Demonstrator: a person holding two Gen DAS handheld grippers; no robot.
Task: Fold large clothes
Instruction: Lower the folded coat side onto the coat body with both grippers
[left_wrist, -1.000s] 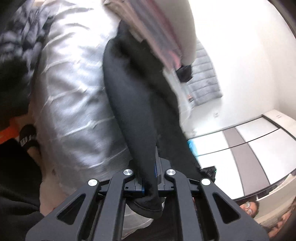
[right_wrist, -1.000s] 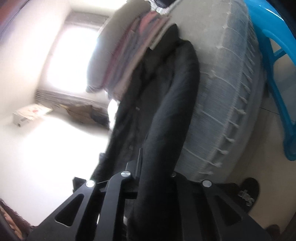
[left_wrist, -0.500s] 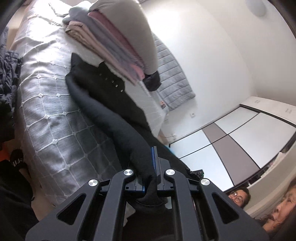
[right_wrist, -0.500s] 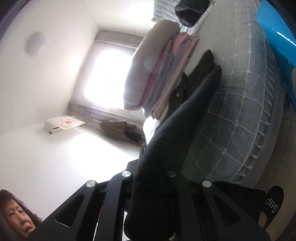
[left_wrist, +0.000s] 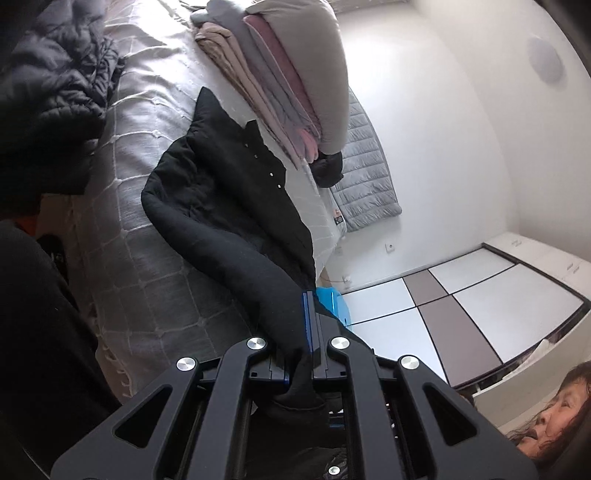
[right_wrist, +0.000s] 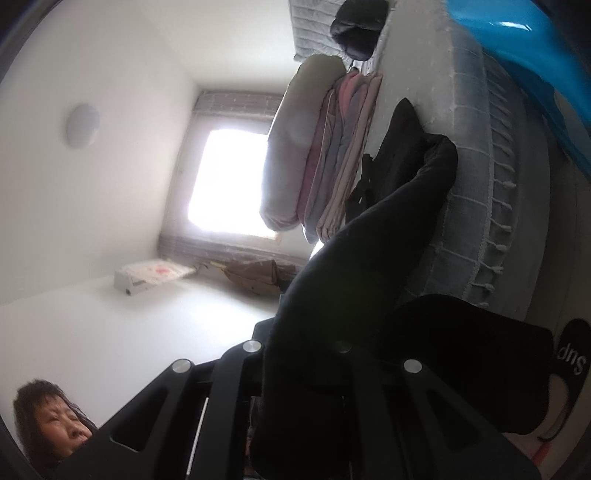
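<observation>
A large black coat (left_wrist: 225, 184) with small pale buttons lies spread on the grey checked bedspread (left_wrist: 155, 266), partly draped off the bed edge. My left gripper (left_wrist: 299, 332) is shut on one black sleeve, which runs from the jaws up to the coat. My right gripper (right_wrist: 299, 347) is shut on the other black sleeve (right_wrist: 369, 251), which covers the jaws and stretches up to the coat on the bed (right_wrist: 480, 147). Both grippers are off the bed's side, lower than the coat body.
A stack of folded pink and grey quilts (left_wrist: 291, 74) sits on the bed beside the coat. A dark puffy jacket (left_wrist: 51, 85) lies at the bed's near left. A blue plastic chair (right_wrist: 524, 74) stands by the bed. A person's face (left_wrist: 554, 410) is at the lower edge.
Both grippers have pulled back and swung away from the bed with the sleeves held. The coat now lies flatter and more spread on the bedspread, and more of the room shows.
</observation>
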